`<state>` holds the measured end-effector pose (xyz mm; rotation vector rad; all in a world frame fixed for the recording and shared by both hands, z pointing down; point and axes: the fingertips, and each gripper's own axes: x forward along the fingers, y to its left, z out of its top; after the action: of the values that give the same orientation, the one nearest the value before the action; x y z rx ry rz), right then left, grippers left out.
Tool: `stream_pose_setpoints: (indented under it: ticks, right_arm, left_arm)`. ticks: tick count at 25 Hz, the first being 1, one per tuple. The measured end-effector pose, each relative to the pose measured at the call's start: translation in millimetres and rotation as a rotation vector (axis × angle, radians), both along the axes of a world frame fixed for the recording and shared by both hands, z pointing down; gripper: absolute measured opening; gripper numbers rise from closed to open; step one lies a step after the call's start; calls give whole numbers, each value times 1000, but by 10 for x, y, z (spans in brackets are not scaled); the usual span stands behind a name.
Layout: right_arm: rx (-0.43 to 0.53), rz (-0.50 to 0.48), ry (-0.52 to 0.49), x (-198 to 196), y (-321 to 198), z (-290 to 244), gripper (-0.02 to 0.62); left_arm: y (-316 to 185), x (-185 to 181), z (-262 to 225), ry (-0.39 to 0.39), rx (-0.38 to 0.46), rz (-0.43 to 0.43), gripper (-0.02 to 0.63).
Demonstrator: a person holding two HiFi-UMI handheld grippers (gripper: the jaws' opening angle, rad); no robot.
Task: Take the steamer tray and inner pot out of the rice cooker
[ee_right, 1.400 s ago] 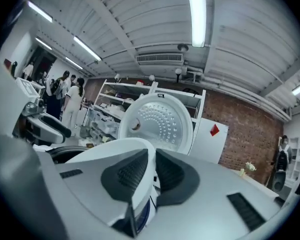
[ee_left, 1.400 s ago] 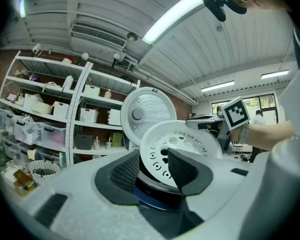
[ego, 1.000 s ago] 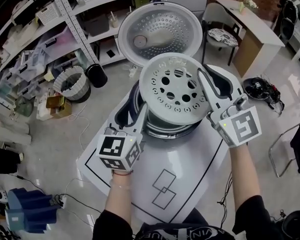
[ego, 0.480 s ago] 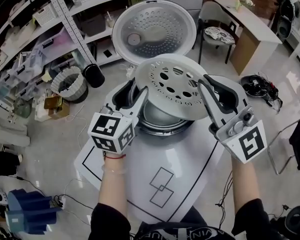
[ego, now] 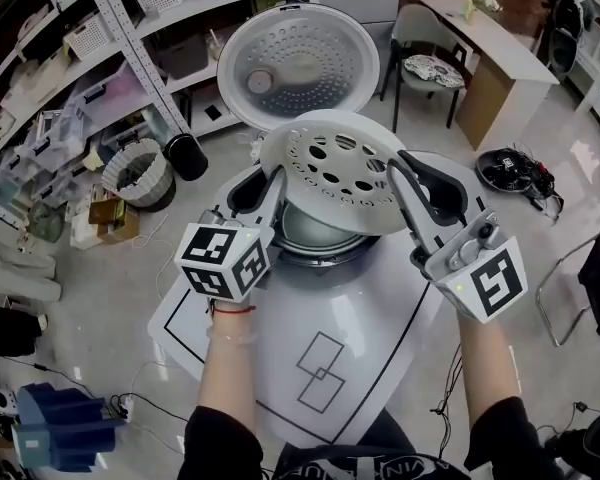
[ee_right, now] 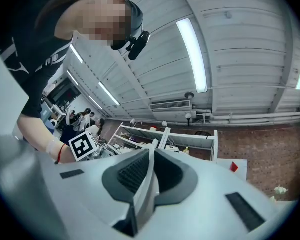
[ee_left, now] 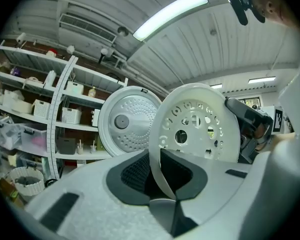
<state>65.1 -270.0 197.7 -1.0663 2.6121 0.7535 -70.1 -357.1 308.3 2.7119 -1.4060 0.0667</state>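
The white perforated steamer tray [ego: 335,173] hangs tilted above the rice cooker [ego: 242,196], held at both edges. My left gripper [ego: 278,184] has the tray's left rim between its jaws, which are closing and press on it; the left gripper view shows the steamer tray [ee_left: 195,129] running up from the left gripper [ee_left: 160,170]. My right gripper [ego: 398,170] grips the right rim, its jaws still tightening; the right gripper [ee_right: 147,176] shows the rim edge-on between the pads. The metal inner pot [ego: 308,230] sits in the cooker below. The cooker's lid [ego: 298,68] stands open behind.
The cooker stands on a white table [ego: 310,378] with a square outline. Metal shelves [ego: 100,58] with boxes and a woven basket [ego: 140,173] are at the left. A chair [ego: 430,68] and desk [ego: 500,58] stand at the back right, cables [ego: 515,173] on the floor.
The tray has risen off the cooker and tilted. My left gripper came up from beside the cooker's rim to the tray's left edge and closed on it.
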Motion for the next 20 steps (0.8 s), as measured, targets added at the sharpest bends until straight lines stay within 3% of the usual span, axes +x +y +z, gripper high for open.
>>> stream_pose_setpoints:
  ticks: [11,20]
  right_arm:
    - [0,-30,-55,-64,253,-255,26]
    - [-62,-69,-96,31,634,-394,26]
  left_arm:
    - [385,-206,-391,28,66,-69,63]
    - [927,-206,-634,28,59,-49,60]
